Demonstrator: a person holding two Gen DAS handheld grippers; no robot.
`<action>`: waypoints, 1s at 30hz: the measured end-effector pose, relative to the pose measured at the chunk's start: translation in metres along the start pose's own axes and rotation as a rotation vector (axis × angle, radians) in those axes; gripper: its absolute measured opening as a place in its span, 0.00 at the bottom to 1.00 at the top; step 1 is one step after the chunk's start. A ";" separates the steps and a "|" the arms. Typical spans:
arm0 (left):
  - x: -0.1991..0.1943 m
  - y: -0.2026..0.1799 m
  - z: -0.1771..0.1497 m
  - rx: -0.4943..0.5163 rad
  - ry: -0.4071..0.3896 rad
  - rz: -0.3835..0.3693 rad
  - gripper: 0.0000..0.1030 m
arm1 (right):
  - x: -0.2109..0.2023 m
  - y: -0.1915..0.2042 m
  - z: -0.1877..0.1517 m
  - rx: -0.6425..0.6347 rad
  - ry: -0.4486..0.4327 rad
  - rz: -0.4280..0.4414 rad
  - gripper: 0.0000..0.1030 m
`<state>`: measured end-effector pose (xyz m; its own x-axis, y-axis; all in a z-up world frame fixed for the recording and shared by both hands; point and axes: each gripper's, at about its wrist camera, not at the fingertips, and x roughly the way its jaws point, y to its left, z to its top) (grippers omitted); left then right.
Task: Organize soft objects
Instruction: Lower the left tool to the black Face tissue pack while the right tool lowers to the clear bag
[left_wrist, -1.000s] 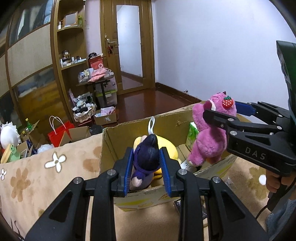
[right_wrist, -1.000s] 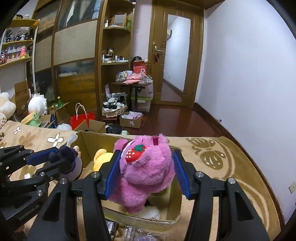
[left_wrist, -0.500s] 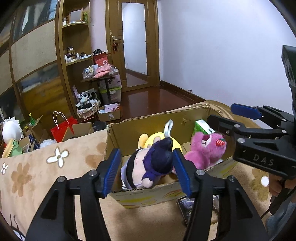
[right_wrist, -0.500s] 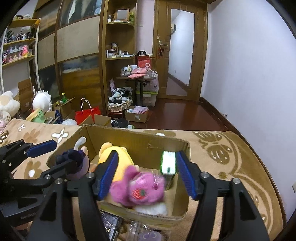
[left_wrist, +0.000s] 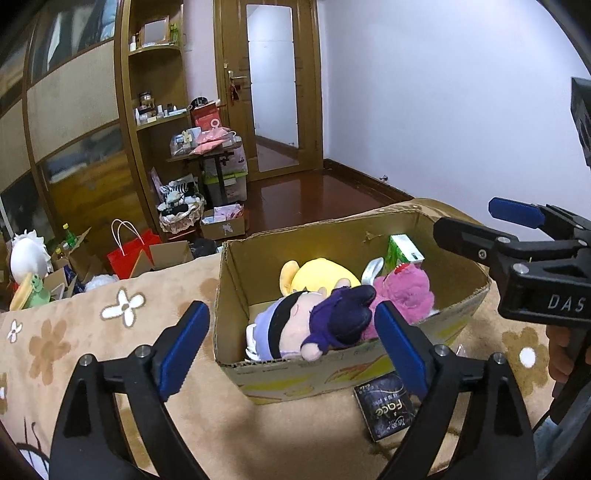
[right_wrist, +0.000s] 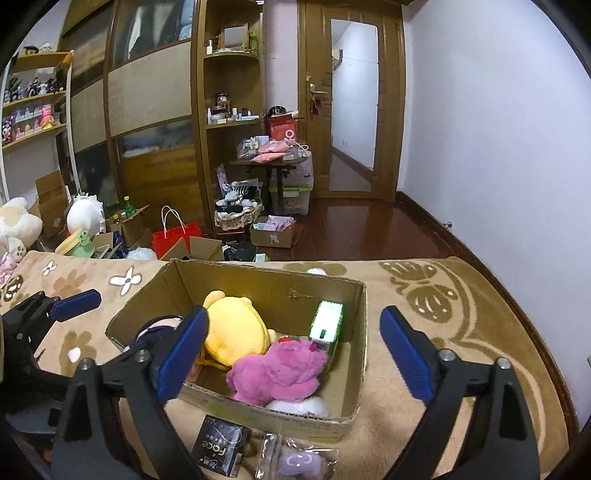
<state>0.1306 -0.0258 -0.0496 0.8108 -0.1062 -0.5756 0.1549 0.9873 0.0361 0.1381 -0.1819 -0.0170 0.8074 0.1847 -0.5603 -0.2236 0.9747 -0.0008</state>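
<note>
**A:** Cluttered bedroom, wooden shelving (right_wrist: 229, 110) up the left half of the frame, door (right_wrist: 351, 107) at upper centre, and a flower-patterned beige blanket (left_wrist: 92, 332) across the bottom. What sits on it?

**B:** An open cardboard box (right_wrist: 354, 306), middle of both views. Inside are a yellow plush (right_wrist: 232, 328) toward the back, a pink plush (right_wrist: 280, 369) at the lower right of the box in the right wrist view, and a purple-hatted doll (left_wrist: 306, 325) leaning on the near wall in the left wrist view. A green-and-white carton (right_wrist: 327, 321) stands in the far corner.

**A:** And the tongs?

**B:** Left tongs (left_wrist: 291, 343) are spread wide and hold nothing; the doll lies between the blue pads but neither touches it. Right tongs (right_wrist: 291, 350) are also wide apart and empty, framing the pink plush from above.

**A:** So which step?

**B:** I'd judge both toys are dropped in the box and the release is done. Next comes finding another soft thing.

**A:** Candidates?

**B:** At the bottom of the right wrist view, just outside the box, lies a small purple plush in a clear bag (right_wrist: 299, 461), beside a black packet (right_wrist: 221, 450). The bagged one looks soft; reaching it calls for swinging down past the box's front wall and closing on slippery plastic.
</note>
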 end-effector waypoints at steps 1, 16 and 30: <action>-0.002 -0.001 -0.001 0.006 0.001 0.003 0.89 | -0.001 -0.001 0.000 0.011 0.003 0.003 1.00; -0.036 -0.011 -0.015 -0.010 0.057 -0.009 0.95 | -0.028 -0.001 -0.011 0.044 0.045 0.020 1.00; -0.037 -0.012 -0.031 -0.089 0.166 -0.040 0.95 | -0.036 -0.010 -0.027 0.095 0.145 0.018 1.00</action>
<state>0.0811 -0.0296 -0.0538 0.6997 -0.1317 -0.7022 0.1286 0.9900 -0.0575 0.0966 -0.2013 -0.0190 0.7147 0.1893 -0.6733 -0.1795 0.9801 0.0849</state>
